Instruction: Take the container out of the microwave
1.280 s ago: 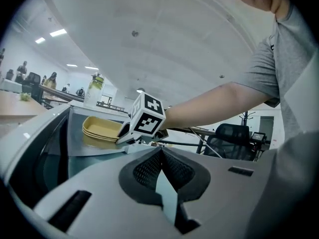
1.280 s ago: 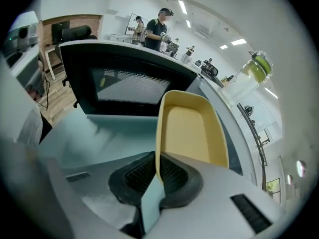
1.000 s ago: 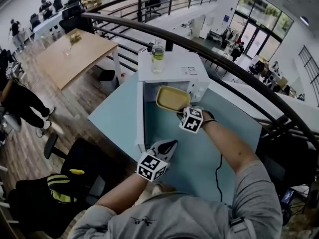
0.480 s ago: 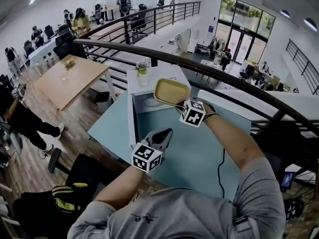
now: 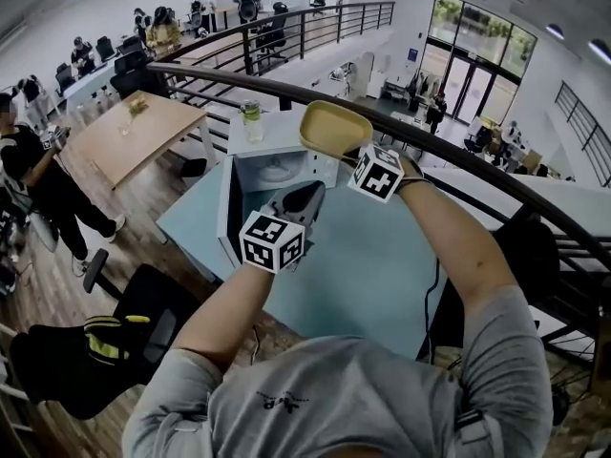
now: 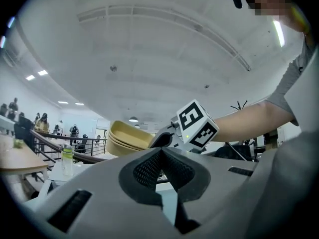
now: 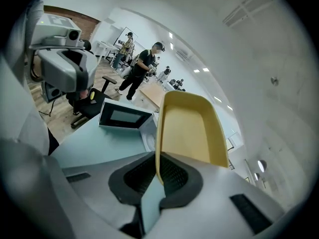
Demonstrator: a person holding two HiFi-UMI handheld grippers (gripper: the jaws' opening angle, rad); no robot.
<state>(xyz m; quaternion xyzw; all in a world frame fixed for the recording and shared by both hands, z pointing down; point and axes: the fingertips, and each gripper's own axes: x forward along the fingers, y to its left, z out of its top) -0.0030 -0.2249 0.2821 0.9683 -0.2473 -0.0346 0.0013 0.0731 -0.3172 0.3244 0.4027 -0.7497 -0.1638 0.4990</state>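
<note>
The yellow container (image 5: pixel 334 130) hangs in the air above and in front of the white microwave (image 5: pixel 277 168), whose door (image 5: pixel 227 219) stands open. My right gripper (image 5: pixel 350 156) is shut on the container's near rim; in the right gripper view the rim runs between the pads (image 7: pixel 158 171) and the container (image 7: pixel 192 128) tilts up and away. My left gripper (image 5: pixel 304 198) floats below and left of the container, in front of the microwave, shut and holding nothing. In the left gripper view the container (image 6: pixel 128 139) and the right gripper (image 6: pixel 158 138) show just past its closed jaws.
A clear bottle (image 5: pixel 251 120) with a green cap stands on top of the microwave. The microwave sits at the far end of a light blue table (image 5: pixel 382 265). A dark railing (image 5: pixel 458 165) runs behind it. A black chair (image 5: pixel 143 322) stands at the left.
Both hands have risen. The container, level with the microwave's opening a second ago, is now above its top. The left gripper went up alongside.
</note>
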